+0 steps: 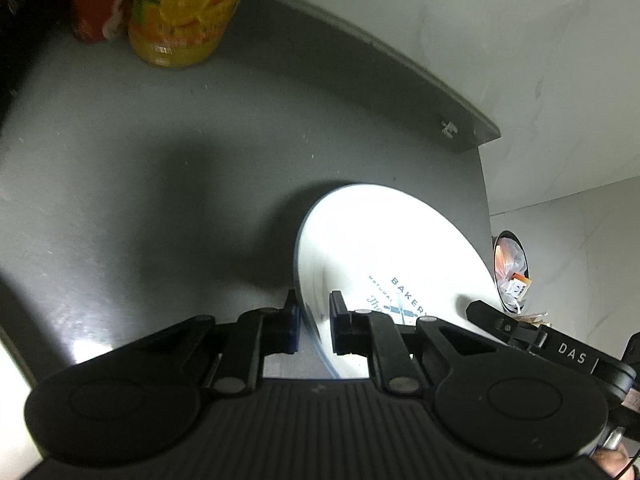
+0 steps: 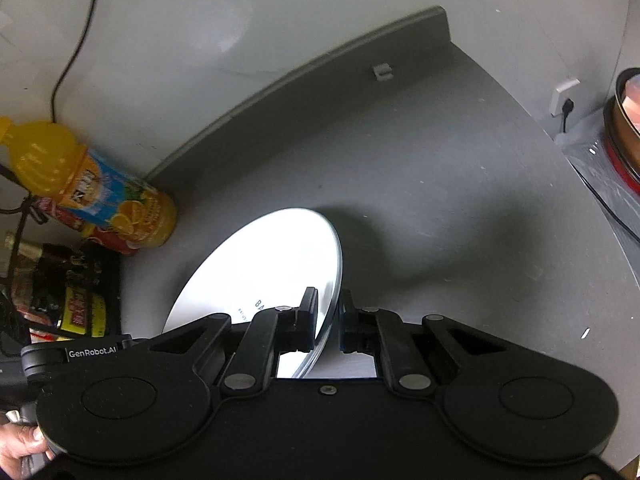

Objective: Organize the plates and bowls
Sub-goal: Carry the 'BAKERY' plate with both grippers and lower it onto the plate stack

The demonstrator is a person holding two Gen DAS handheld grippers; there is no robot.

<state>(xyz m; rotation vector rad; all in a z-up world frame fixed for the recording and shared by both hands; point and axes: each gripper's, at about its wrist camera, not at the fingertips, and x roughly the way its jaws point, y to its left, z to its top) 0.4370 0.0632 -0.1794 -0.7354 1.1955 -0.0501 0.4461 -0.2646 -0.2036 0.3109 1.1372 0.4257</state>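
A white plate (image 1: 380,240) with a blue rim and "BAKERY" print is tilted above the grey table (image 1: 140,168). My left gripper (image 1: 314,308) is shut on the plate's left rim, which passes between its two fingers. In the right wrist view the same plate (image 2: 272,256) shows bright white, and my right gripper (image 2: 328,304) is shut on its right rim. Each gripper's black body juts into the other view at the plate's far side. The plate's near part is hidden behind the gripper bodies.
An orange juice bottle (image 2: 100,192) and a red can (image 2: 114,242) stand at the table's back left by the wall, with dark packets (image 2: 76,300) beside them. A raised lip (image 2: 304,68) runs along the table's back. A bin (image 1: 512,268) sits on the floor past the right edge.
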